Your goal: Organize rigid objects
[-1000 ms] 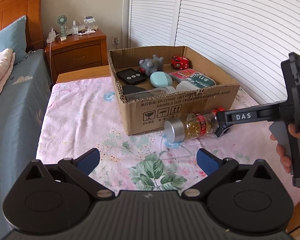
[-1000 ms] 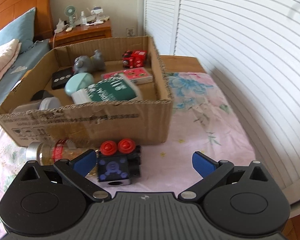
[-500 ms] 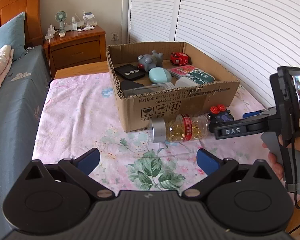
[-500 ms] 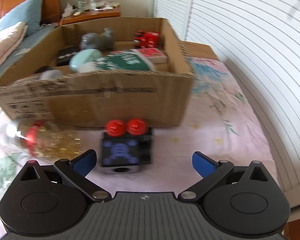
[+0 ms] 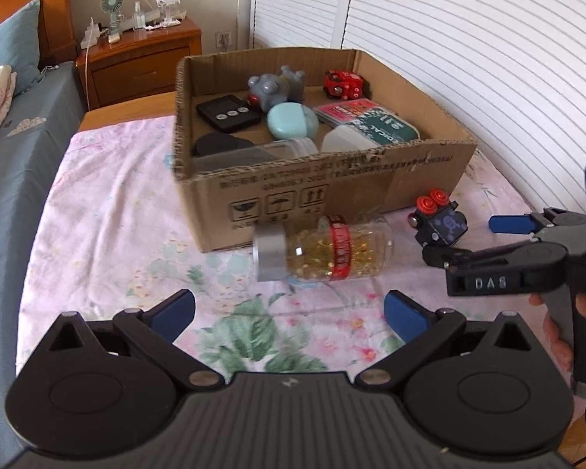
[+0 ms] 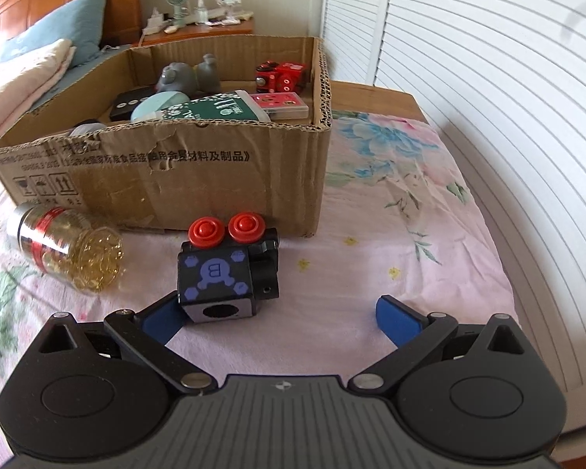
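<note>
Cardboard box (image 5: 332,199) fills the middle of the left wrist view, standing open on a floral bedspread (image 5: 109,215), and it holds a grey toy figure (image 5: 277,86), a red toy (image 5: 343,84), a black device with three buttons (image 5: 228,113), a mint oval case (image 5: 293,125), a pink card pack (image 5: 343,111) and a green-labelled container (image 5: 386,131). Just in front of the box, lower centre of that frame, a clear jar of yellow capsules (image 5: 324,250) lies on its side, its silver cap toward the left and a red band around its middle. To the right of the jar sits a black cube toy (image 5: 441,224) with two red knobs on top and a pale purple emblem on one face. The left gripper (image 5: 289,310) hangs low in the frame with its blue pads spread wide and nothing between them, short of the jar. The right gripper (image 6: 283,316) is likewise spread wide; in the right wrist view the cube toy (image 6: 224,273) sits at centre, overlapping the left blue pad (image 6: 160,318), though whether it touches cannot be told, while the other pad stands well apart to the right. In the left wrist view a hand (image 5: 558,332) at the right edge holds that gripper's handle. At the upper left of the frame stands a wooden nightstand (image 5: 144,62) with a small fan (image 5: 111,4) on it.
</note>
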The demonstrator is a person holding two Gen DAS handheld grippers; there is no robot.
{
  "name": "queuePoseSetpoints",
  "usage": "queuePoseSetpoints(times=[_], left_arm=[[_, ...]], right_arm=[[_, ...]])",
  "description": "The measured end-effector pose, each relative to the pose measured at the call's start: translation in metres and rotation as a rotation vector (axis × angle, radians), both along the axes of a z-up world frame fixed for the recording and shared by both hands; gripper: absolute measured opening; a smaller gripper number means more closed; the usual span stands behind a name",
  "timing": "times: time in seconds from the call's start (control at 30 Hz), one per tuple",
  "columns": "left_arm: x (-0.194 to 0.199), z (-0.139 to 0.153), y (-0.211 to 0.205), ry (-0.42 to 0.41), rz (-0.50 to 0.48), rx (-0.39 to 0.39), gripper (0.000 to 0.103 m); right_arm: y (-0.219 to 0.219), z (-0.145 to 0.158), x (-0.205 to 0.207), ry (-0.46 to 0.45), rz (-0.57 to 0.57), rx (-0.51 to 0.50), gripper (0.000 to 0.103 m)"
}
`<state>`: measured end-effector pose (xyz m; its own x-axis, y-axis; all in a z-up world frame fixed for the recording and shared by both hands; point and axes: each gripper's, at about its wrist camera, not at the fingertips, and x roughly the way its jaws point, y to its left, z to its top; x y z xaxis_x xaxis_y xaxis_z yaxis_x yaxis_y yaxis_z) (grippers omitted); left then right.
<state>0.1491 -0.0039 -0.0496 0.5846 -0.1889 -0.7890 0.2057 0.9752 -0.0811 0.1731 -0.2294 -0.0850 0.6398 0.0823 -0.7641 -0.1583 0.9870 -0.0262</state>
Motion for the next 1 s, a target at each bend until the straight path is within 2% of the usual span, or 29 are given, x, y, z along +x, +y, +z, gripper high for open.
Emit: queuePoseSetpoints(times=[0.3,0.47,0.7,0.8,0.9,1.0], left_arm=[[0.018,-0.008,-0.03,-0.032,0.02,-0.002,0.102],[0.031,-0.018,-0.044,-0.042,0.043,0.04,0.102],[0.048,-0.034,-0.046,-0.028,0.1,0.066,0.102],[0.049,-0.037,-0.042,-0.022,0.121,0.037,0.101],[0.049,-0.037,-0.041,-0.015,0.118,0.019,0.094],[0.046,-0.036,-0.042,-0.02,0.116,0.033,0.094]], right_arm=[[-0.009,-0.001,-0.009,-0.039,0.091,0.011,0.103],[-0.011,-0.002,-0.011,-0.05,0.119,0.015,0.103],[-0.013,-0.003,-0.014,-0.065,0.136,0.02,0.103],[-0.014,-0.004,-0.014,-0.068,0.136,0.021,0.103],[-0.013,-0.004,-0.014,-0.07,0.134,0.021,0.103],[-0.013,-0.004,-0.015,-0.074,0.13,0.022,0.103]])
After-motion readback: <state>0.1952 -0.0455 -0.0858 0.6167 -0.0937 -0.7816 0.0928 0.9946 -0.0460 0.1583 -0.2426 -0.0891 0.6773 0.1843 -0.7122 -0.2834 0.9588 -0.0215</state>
